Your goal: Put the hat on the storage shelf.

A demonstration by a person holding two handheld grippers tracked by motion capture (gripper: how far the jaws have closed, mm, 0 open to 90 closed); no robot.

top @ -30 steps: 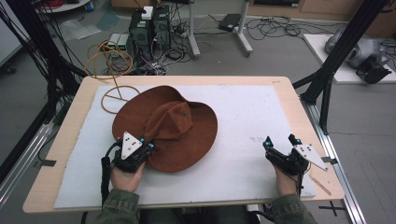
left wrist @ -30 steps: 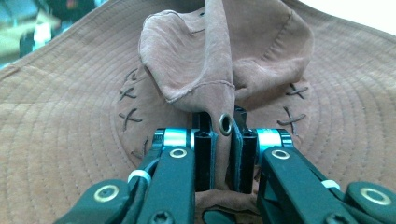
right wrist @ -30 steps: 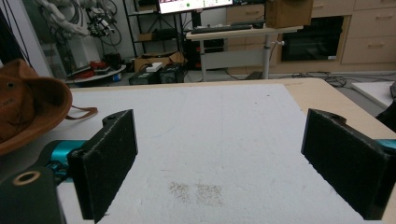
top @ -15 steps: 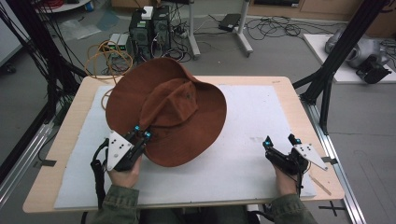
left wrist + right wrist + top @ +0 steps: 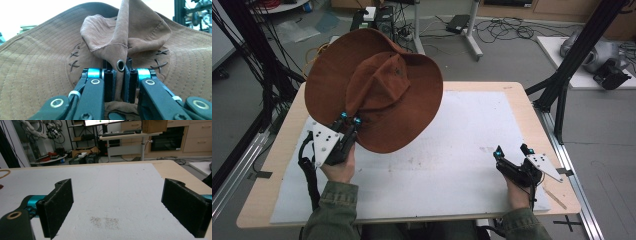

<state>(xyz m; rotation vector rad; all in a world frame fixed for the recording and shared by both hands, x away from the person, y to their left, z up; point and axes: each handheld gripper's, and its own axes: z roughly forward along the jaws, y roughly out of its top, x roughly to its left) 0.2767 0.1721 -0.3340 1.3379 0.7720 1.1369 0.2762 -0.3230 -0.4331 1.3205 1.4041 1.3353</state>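
- Above the worktop [image 5: 522, 107], our left tongs [image 5: 350, 121] pinch the brown hat [image 5: 377, 90] at its crown fold; we keep that pinch firm
- Right tongs [image 5: 512, 151] spread, idle

Left gripper [image 5: 350, 120] clamped, right gripper [image 5: 512, 151] agape

Wooden desk [image 5: 277, 165] with white mat [image 5: 472, 145] covering most of its top; faint brown smudge [image 5: 105, 222] on the mat toward the near right. Cables [image 5: 507, 30] on floor past the far edge, black frame posts [image 5: 572, 65] at the right.
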